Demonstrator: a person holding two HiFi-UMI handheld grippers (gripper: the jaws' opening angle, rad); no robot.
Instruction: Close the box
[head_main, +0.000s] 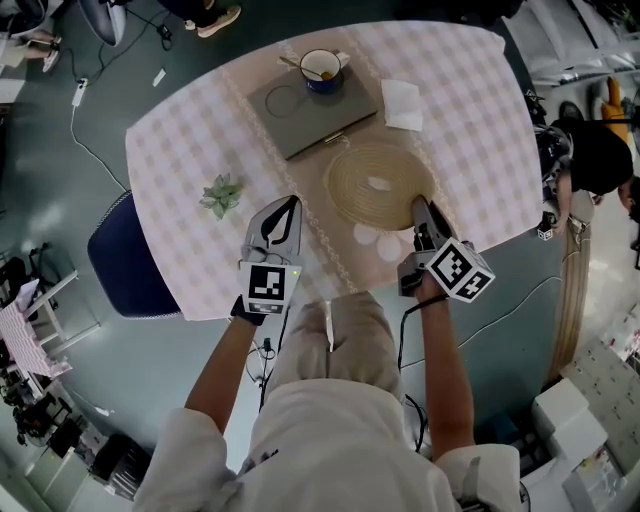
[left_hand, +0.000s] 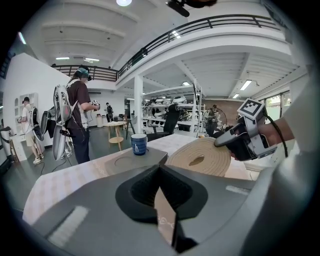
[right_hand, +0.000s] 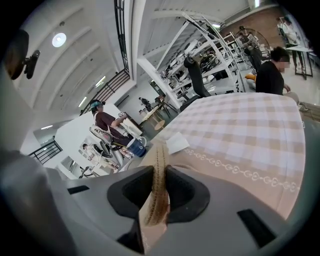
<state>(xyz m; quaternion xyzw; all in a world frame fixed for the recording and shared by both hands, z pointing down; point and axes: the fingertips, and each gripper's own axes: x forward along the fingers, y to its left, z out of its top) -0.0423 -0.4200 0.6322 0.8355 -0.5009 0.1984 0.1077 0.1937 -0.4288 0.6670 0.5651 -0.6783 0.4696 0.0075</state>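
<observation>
A round woven lid (head_main: 368, 183) lies on the checked table (head_main: 190, 130) in front of me, with a small pale spot at its middle. My right gripper (head_main: 421, 212) is shut on the lid's near right rim. In the right gripper view the woven edge (right_hand: 158, 182) stands upright between the jaws of that gripper (right_hand: 159, 172). From the left gripper view the lid (left_hand: 202, 156) looks tilted, raised on the side where the right gripper (left_hand: 231, 140) holds it. My left gripper (head_main: 280, 218) hovers left of the lid, its jaws (left_hand: 160, 170) together with nothing in them.
A grey board (head_main: 312, 108) with a blue mug (head_main: 322, 70) sits behind the lid, with a white napkin (head_main: 403, 105) to its right. A small green plant (head_main: 222, 195) lies at the left. Pale round pieces (head_main: 378, 243) lie by the lid's near edge. A blue chair (head_main: 130, 260) stands at the table's left.
</observation>
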